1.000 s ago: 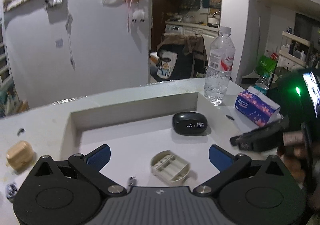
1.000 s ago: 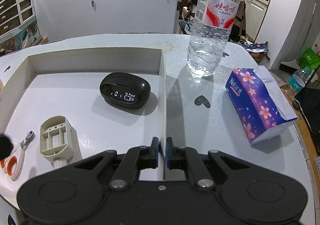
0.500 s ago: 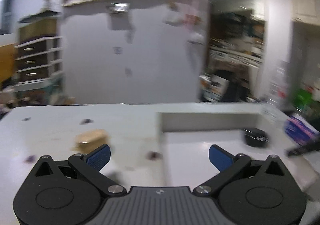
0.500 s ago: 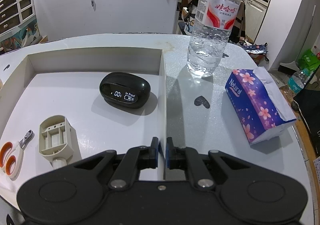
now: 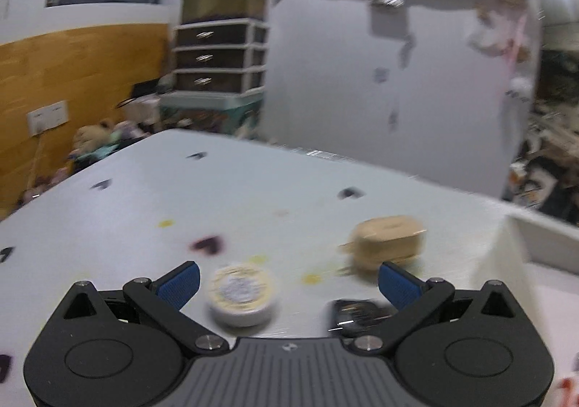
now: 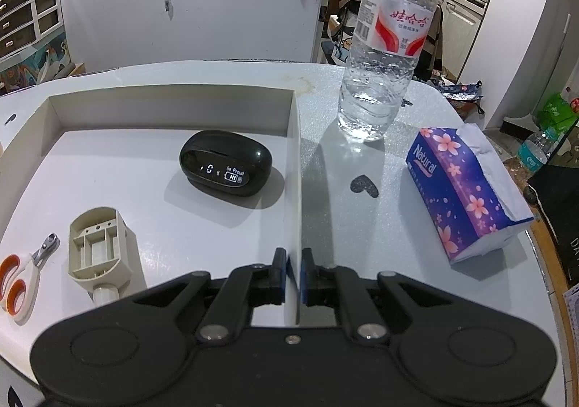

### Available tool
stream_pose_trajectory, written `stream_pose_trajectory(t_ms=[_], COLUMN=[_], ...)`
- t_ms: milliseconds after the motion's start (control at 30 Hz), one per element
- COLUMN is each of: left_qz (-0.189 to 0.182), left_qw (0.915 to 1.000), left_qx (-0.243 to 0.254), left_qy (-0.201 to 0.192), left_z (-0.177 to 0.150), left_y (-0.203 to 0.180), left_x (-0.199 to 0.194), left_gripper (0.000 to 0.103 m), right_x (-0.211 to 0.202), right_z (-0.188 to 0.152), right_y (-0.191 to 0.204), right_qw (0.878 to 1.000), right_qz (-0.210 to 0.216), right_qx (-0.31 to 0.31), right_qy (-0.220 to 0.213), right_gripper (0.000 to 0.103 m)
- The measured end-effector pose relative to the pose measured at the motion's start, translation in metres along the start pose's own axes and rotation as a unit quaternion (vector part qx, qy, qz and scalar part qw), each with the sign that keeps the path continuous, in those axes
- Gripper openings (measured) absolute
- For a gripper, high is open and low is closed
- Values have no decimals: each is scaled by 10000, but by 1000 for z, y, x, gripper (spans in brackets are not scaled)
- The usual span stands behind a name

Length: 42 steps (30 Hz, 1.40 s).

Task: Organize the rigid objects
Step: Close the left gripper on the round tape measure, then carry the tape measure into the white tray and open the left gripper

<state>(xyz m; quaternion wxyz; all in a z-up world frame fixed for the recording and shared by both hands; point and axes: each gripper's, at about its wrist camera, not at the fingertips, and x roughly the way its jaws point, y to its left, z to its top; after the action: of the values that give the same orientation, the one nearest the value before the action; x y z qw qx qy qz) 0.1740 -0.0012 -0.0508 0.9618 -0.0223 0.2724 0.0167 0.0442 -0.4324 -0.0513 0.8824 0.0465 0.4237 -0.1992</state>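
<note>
On the tabletop (image 5: 253, 197), the left gripper (image 5: 287, 280) hovers with fingers (image 5: 179, 282) apart around a round tin (image 5: 240, 295); a tan case (image 5: 387, 244) lies at one o'clock. Right gripper (image 6: 293, 275) clamps the white tray (image 6: 295, 172) wall; inside lie a black earbud case (image 6: 226, 168), beige part (image 6: 99, 246) and clippers (image 6: 21, 273).

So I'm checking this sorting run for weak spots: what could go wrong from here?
The right gripper is clamped on the white tray's thin side wall; a tug could shift the tray or bend the wall.

The left gripper hangs open over a round tin, with a dark metal item and a tan case close by. Its view is blurred, so a hurried close could catch or knock the wrong piece.
</note>
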Motion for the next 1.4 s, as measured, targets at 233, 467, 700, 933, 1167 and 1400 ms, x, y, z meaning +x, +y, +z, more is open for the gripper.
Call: stream_pose_trajectory(t_ms=[233,467,700,933,1167,1400], left_qz=[319,500,499,365,257,-710], left_qw=[9983,9976,9979,9988,9996,9951], left_qx=[-284,-258,-204,19,-129,-16], left_qy=[398,406,363,326,13,-690], left_z=[-9,-13,-11,-11,-11,-8], left_y=[22,24,22,15,15,-16], left_x=[21,33,33,33,21,-31], left_gripper=[103,87,71,53,53,53], right_x=[0,0,0,0,0,0], right_z=[0,0,0,0,0,0], right_y=[0,0,0,0,1,1], right_qw=[10000,10000,10000,10000,10000,10000], right_qz=[-1,-9,-14,-20,-41,-41], right_qx=[2,-8,-14,-16,-36,-36], right_qy=[-5,-8,-9,-10,-12,-11], right_gripper=[8,8,8,8,8,8])
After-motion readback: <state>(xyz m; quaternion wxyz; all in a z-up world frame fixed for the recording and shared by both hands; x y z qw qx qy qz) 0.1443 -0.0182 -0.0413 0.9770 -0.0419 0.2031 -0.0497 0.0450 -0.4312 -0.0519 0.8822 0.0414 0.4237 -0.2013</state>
